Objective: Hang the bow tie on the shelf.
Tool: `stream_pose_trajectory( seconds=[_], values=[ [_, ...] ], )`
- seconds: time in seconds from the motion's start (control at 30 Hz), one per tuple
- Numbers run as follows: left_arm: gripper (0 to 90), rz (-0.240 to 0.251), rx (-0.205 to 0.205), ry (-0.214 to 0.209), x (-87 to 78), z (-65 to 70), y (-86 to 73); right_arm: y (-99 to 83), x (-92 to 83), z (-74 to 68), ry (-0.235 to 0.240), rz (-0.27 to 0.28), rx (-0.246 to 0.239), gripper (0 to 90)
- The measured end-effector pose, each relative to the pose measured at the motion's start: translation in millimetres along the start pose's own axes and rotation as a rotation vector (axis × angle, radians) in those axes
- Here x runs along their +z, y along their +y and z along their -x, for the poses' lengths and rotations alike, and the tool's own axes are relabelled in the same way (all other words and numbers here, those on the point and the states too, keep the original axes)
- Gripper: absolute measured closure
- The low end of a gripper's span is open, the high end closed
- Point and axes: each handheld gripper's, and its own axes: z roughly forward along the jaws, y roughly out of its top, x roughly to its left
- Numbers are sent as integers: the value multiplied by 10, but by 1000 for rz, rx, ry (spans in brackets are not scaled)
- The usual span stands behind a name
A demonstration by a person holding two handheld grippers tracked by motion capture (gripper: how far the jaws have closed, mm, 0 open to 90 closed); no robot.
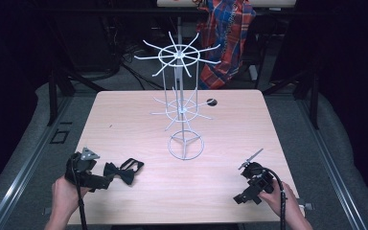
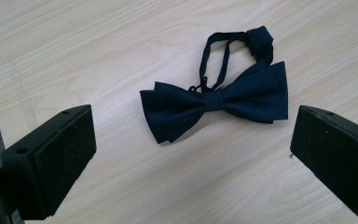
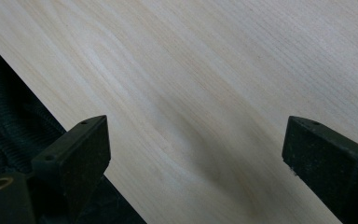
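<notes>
Flat on the wooden table, the dark bow tie lies near the round base of the white wire rack, toward its left. Just beside the bow tie, the left gripper stands wide, not touching it. Right of the rack, the right gripper also gapes wide over bare wood.

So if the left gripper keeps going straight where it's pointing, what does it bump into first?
Most likely the dark bow tie. It lies flat on the table just ahead of the open left gripper, roughly centred between its jaws and untouched.
</notes>
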Motion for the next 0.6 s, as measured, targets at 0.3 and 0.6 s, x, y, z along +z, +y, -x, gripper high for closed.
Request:
stream_pose_trajectory(
  seconds=[0.3,0.6],
  values=[
    [3,-27,-1,-11,55,-4,8,-9,5,-8,6,14,15,75],
    [1,-28,-6,-21,38,15,32,-3,10,-10,2,-1,7,76]
  ],
)
